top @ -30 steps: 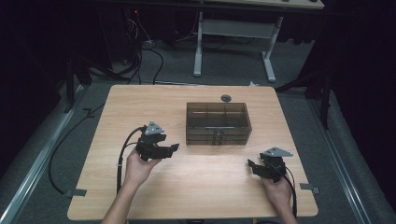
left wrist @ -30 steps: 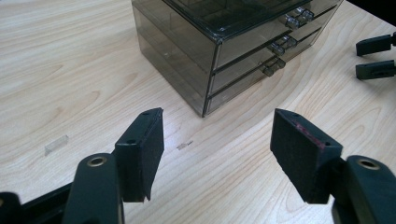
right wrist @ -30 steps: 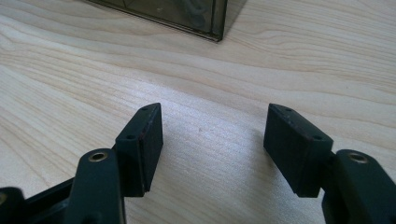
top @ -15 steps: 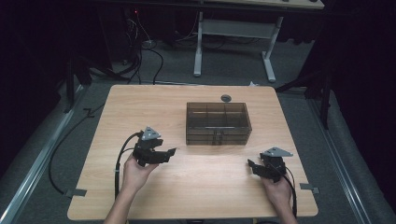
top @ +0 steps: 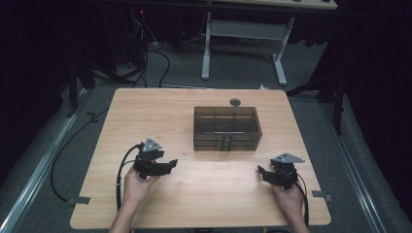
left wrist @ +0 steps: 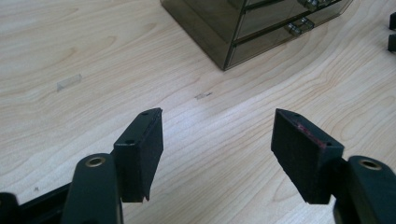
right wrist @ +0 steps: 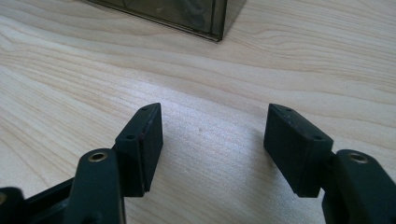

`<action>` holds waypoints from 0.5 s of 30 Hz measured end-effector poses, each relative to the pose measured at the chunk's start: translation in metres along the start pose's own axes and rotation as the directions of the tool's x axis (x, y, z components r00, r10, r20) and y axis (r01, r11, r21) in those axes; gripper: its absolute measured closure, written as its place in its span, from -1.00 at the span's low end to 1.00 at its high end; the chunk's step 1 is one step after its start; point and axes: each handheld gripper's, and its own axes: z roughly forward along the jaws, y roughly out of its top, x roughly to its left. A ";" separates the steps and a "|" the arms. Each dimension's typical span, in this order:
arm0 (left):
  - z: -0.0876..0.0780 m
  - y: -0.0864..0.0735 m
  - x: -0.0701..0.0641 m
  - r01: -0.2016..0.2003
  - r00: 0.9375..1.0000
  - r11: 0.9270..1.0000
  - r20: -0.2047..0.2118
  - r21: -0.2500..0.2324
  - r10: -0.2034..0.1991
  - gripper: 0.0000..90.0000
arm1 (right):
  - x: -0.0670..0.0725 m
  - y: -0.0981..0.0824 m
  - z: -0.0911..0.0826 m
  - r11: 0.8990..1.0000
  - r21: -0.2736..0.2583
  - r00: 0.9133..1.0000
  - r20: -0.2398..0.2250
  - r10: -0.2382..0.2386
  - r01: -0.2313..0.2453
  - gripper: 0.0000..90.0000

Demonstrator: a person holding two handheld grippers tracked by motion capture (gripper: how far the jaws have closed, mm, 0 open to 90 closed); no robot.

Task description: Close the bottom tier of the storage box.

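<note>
A smoky brown see-through drawer box [top: 226, 127] stands at the middle of the wooden table [top: 145, 111]. My left gripper [top: 171, 164] hovers low over the table to the box's near left, jaws wide apart and empty. The left gripper view shows the left gripper [left wrist: 217, 140] open over bare wood, with the drawer box [left wrist: 252, 23] and its metal handles beyond. My right gripper [top: 263, 173] rests near the front right of the table, pointing left. Seen in its own view, the right gripper [right wrist: 215, 135] is open with nothing between its pads, and the drawer box corner [right wrist: 187, 14] lies ahead.
A small dark round disc [top: 235, 102] lies on the table behind the box. A bit of clear tape [left wrist: 68, 82] is stuck to the wood. Cables trail from both grippers off the front edge. A table frame [top: 243, 43] stands on the floor beyond.
My left hand has drawn back toward the near edge of the table and sunk a little. The right hand has stayed in place. Both sets of jaws stand as wide as before.
</note>
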 end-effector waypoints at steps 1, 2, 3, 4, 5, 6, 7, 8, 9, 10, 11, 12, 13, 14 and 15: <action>0.000 -0.001 0.001 0.000 1.000 1.000 0.000 0.010 0.000 -0.23 | 0.000 0.000 0.000 1.000 0.000 1.000 0.000 0.000 0.000 -0.16; 0.001 -0.002 0.001 0.003 1.000 1.000 -0.002 0.009 -0.003 -0.24 | 0.000 0.000 0.000 1.000 0.000 1.000 0.000 0.000 0.000 -0.16; 0.001 -0.003 0.002 0.005 1.000 1.000 -0.003 0.009 -0.005 -0.24 | 0.000 0.000 0.000 1.000 0.002 1.000 0.000 0.000 0.000 -0.16; 0.001 -0.004 0.002 0.004 1.000 1.000 -0.006 0.010 -0.004 -0.24 | 0.000 0.000 0.000 1.000 0.000 1.000 0.001 0.000 0.000 -0.16; 0.002 -0.006 0.003 0.005 1.000 1.000 -0.011 0.012 -0.005 -0.24 | 0.000 0.000 0.000 1.000 0.000 1.000 0.000 0.000 0.000 -0.16; 0.002 -0.007 0.003 0.005 1.000 1.000 -0.014 0.015 -0.004 -0.24 | 0.000 0.000 0.000 1.000 0.001 1.000 0.000 0.000 0.000 -0.16; 0.002 -0.008 0.003 0.007 1.000 1.000 -0.018 0.016 -0.007 -0.24 | 0.000 0.000 0.000 1.000 0.000 1.000 0.001 0.000 0.000 -0.16; 0.003 -0.010 0.004 0.007 1.000 1.000 -0.026 0.019 -0.006 -0.24 | 0.000 0.000 0.000 1.000 0.001 1.000 0.000 0.000 0.000 -0.16; 0.003 -0.011 0.005 0.006 0.999 1.000 -0.034 0.021 -0.005 -0.24 | 0.000 0.000 0.000 1.000 0.002 1.000 0.000 0.000 0.000 -0.16; 0.004 -0.013 0.006 0.007 0.999 1.000 -0.045 0.029 -0.006 -0.24 | 0.000 0.000 0.000 1.000 0.001 1.000 0.000 -0.001 0.001 -0.16; 0.004 -0.014 0.007 0.007 0.999 0.999 -0.051 0.033 -0.006 -0.24 | 0.000 0.000 0.000 1.000 0.002 1.000 0.001 0.000 0.000 -0.16; 0.004 -0.016 0.008 0.012 0.998 0.999 -0.055 0.032 -0.010 -0.24 | 0.000 0.000 0.000 1.000 0.002 1.000 0.000 0.000 0.000 -0.16; 0.004 -0.017 0.008 0.013 0.998 0.999 -0.059 0.033 -0.011 -0.24 | 0.000 0.000 0.000 1.000 0.002 1.000 0.000 0.000 0.000 -0.16; 0.004 -0.018 0.009 0.015 0.998 0.999 -0.065 0.035 -0.013 -0.24 | 0.000 0.000 0.000 1.000 0.002 1.000 0.000 0.000 0.000 -0.16; 0.005 -0.019 0.010 0.018 0.997 0.999 -0.073 0.035 -0.015 -0.24 | 0.000 0.000 0.000 1.000 0.002 1.000 0.000 0.000 0.000 -0.16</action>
